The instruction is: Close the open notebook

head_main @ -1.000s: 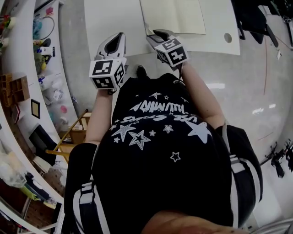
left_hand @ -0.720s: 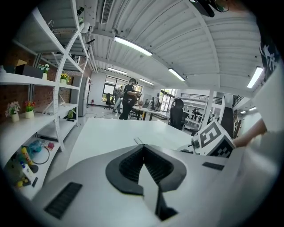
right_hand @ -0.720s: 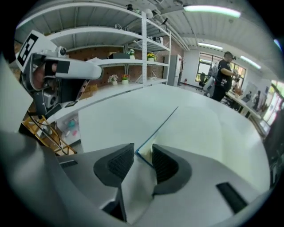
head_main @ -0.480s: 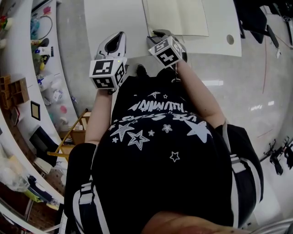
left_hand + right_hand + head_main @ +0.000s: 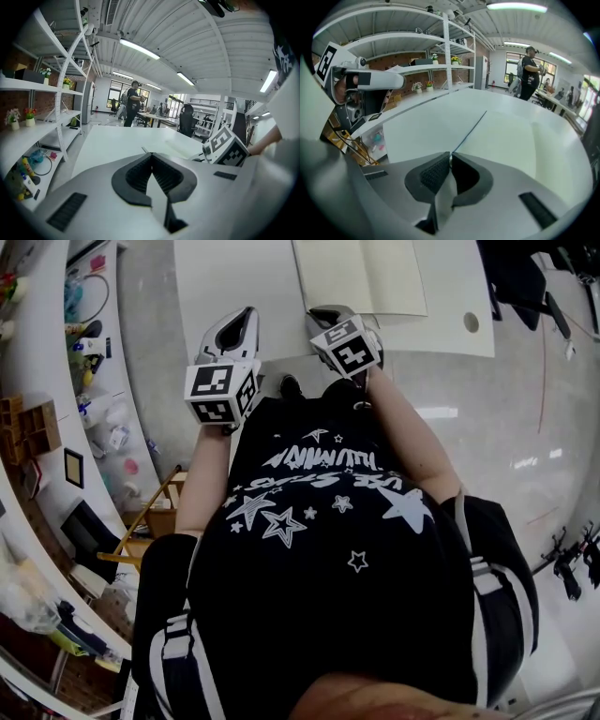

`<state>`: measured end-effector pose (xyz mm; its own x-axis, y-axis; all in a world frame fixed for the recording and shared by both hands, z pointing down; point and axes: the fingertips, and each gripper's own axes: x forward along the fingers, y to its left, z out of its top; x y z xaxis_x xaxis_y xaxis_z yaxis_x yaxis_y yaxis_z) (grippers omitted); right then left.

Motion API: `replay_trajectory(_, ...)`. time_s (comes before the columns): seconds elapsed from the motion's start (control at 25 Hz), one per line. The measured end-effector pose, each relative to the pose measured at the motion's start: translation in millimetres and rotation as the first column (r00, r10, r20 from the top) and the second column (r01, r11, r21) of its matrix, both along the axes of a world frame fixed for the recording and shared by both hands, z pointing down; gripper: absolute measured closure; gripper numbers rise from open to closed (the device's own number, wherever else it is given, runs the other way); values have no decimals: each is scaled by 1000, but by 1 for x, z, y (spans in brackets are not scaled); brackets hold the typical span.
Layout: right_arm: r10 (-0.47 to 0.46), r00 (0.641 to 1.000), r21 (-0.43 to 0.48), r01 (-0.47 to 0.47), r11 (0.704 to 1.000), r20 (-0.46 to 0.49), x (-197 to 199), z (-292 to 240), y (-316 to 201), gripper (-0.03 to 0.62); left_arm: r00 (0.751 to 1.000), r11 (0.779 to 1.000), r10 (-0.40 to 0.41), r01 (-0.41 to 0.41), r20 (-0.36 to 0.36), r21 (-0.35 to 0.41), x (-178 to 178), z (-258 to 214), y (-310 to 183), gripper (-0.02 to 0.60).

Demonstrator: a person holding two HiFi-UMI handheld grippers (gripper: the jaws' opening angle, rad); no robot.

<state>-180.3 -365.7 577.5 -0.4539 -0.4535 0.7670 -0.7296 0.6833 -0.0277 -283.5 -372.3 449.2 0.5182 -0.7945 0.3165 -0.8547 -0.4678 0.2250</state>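
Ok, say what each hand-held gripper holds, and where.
Right hand-held gripper, jaws just closed, pinches the notebook at its near left corner; left hand-held gripper holds nothing.

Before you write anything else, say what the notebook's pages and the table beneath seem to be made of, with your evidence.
The notebook: paper pages, matt cream. They lie flat, thin-edged and duller than the top beneath. The table: probably laminate or painted board, with a smooth, even white surface. What lies under that surface cannot be told.
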Motion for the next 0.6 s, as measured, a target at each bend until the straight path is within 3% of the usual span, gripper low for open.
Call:
replay_trajectory(0.32,38,997,8,-38,999,61,0,-14,-2,580,1000,1000,13,-13,8,9,1,-2,3,569)
replay_trajectory(0.6,67,991,79,-76,994,114,7,-55,-2,580,999,999,40,-40,-3,12,6,-3,6,569)
